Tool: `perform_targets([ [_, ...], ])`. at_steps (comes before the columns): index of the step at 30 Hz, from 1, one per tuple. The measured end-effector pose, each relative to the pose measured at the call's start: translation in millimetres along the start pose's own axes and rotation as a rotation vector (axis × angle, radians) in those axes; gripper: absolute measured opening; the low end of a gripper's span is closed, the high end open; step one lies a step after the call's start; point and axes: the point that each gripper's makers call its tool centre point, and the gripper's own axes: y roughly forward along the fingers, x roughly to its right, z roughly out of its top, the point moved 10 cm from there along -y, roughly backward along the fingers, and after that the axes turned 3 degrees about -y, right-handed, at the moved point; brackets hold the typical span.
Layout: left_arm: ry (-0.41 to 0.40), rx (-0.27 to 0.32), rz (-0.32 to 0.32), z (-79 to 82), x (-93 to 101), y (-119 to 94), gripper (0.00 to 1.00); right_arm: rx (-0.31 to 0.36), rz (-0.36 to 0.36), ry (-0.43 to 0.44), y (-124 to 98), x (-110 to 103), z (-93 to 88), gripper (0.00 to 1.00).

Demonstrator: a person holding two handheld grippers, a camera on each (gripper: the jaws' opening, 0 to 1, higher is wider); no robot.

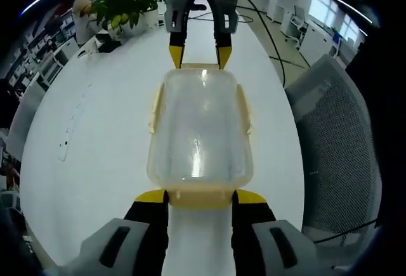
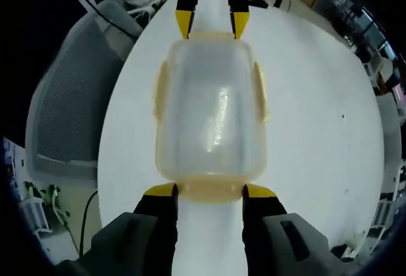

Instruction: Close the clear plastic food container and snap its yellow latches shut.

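Container sits lid-on upon our white table, between our two tongs: left gripper spans its near end latch, jaws wide; right gripper likewise straddles the opposite latch.

A clear plastic food container with rounded corners sits flat on a white table, its frosted lid resting on top. Pale yellow latches line its four sides: one on each long side and one at each short end.
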Motion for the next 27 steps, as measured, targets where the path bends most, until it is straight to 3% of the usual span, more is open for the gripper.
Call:
perform_targets([
  [21, 0.034, -0.063, -0.001, 2.1, 0.0, 21.6, 0.33, -0.098, 0.011, -0.022, 13.2, 0.4, -2.7, 0.37],
  [27, 0.028, -0.049, -0.001, 1.5, -0.7, 22.2, 0.34, -0.120, 0.010, -0.030, 16.4, 1.1, -4.6, 0.37],
])
